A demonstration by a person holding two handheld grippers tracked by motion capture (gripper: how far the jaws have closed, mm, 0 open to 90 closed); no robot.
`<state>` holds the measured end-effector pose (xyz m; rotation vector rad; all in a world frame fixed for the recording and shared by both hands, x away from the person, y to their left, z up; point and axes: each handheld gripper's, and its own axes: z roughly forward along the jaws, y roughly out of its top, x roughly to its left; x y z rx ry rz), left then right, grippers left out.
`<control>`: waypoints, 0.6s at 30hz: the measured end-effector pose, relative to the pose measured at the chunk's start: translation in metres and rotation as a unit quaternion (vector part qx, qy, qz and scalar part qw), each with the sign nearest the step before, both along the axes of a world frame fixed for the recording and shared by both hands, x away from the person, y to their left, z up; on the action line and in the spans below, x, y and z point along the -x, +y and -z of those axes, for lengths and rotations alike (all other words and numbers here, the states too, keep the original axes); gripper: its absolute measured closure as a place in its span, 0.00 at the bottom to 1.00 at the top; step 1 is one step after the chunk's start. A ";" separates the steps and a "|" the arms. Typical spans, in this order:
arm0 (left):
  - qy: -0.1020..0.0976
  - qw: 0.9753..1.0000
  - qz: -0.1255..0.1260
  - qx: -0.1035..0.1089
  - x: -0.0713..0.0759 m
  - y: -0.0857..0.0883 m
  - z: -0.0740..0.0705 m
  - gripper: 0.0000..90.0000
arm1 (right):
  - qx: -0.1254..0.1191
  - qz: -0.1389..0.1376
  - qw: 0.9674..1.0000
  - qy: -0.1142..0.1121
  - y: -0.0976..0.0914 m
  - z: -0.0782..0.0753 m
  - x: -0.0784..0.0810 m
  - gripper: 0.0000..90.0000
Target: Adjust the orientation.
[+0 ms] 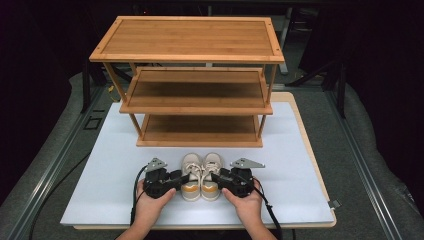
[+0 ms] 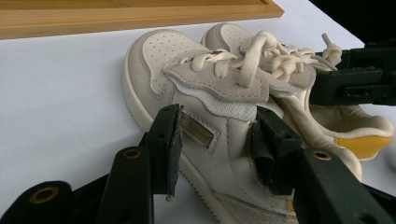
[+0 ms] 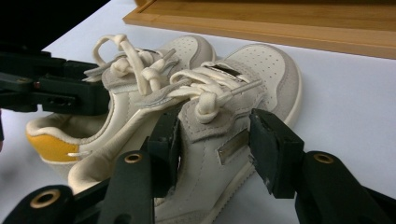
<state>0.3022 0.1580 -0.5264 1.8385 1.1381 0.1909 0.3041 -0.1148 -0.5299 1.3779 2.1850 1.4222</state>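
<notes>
Cream shoes (image 1: 201, 176) sat side by side on the table (image 1: 105, 170), before the rack (image 1: 200, 107). Left gripper (image 2: 217, 140) half open, fingers (image 2: 167, 140) straddling its shoe's side; squeeze evenly. Right gripper (image 3: 217, 144) likewise bracketed the other shoe, nothing gripped yet.

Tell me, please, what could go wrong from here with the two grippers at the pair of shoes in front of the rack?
The left gripper and right gripper each straddle a shoe's side; with soft uppers, a jaw could slip off the left shoe or right shoe. Loose laces lie near the jaws and might snag. The shoes touch each other, so lifting one unevenly may drag or tip the other short of the wooden rack.
</notes>
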 end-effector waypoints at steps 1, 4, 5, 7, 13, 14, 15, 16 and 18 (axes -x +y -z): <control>0.001 1.000 0.001 -0.003 0.000 0.000 -0.001 0.60 | 0.002 0.009 1.000 -0.002 0.001 0.000 0.001 0.59; 0.002 1.000 -0.002 -0.010 0.000 0.000 0.000 0.55 | 0.010 0.022 1.000 0.001 0.003 0.001 0.006 0.54; 0.002 1.000 -0.002 -0.010 0.000 0.000 0.000 0.51 | 0.010 0.027 1.000 -0.001 0.003 0.001 0.007 0.52; 0.004 1.000 -0.015 -0.013 0.001 0.000 0.000 0.48 | 0.013 0.028 1.000 -0.002 0.002 0.001 0.009 0.51; 0.011 0.999 -0.031 -0.016 0.001 -0.006 0.002 0.46 | 0.009 0.057 0.998 -0.001 0.005 -0.001 0.015 0.51; 0.010 0.999 -0.036 -0.020 0.001 -0.008 0.002 0.46 | 0.014 0.066 0.998 0.005 0.007 0.000 0.015 0.50; 0.009 0.999 -0.040 -0.018 0.002 -0.009 0.002 0.46 | 0.011 0.068 0.998 0.010 0.007 0.000 0.015 0.52; 0.009 0.999 -0.042 -0.017 0.002 -0.010 0.002 0.47 | 0.009 0.071 0.997 0.012 0.008 0.000 0.016 0.52; 0.012 0.999 -0.043 -0.016 0.002 -0.011 0.002 0.49 | 0.009 0.078 0.997 0.013 0.010 0.000 0.017 0.56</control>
